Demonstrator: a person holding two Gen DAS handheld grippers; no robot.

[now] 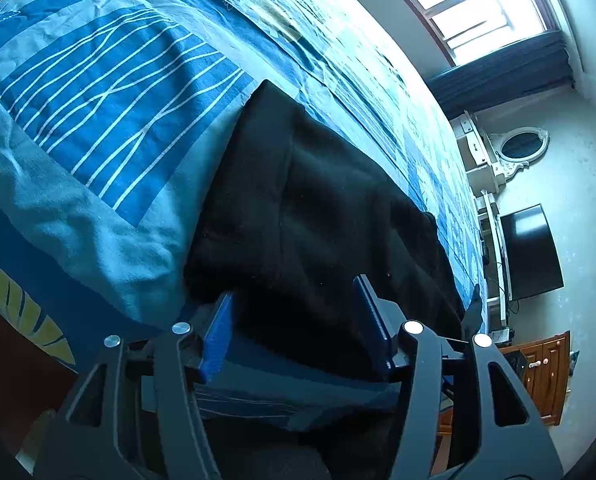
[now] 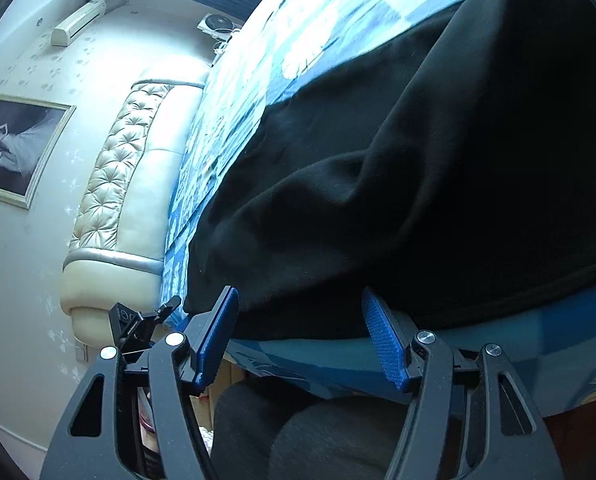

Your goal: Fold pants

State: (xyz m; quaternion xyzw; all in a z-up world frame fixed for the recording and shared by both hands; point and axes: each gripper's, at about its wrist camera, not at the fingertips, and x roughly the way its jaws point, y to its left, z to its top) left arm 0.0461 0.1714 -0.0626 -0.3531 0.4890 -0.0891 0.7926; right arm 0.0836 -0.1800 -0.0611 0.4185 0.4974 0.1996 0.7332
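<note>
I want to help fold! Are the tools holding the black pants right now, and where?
No. Both the left tool and right tool are open at the black pants' near edge, gripping nothing.

Black pants (image 1: 322, 208) lie folded in layers on the blue patterned bedspread (image 1: 110, 92)

A bed (image 1: 98, 208) is seen covered by a blue patterned bedspread (image 1: 110, 92) printed with white lines and yellow leaves. Black pants (image 1: 318, 200), folded into a thick bundle, are laid directly on the bedspread near the bed's near edge.
</note>
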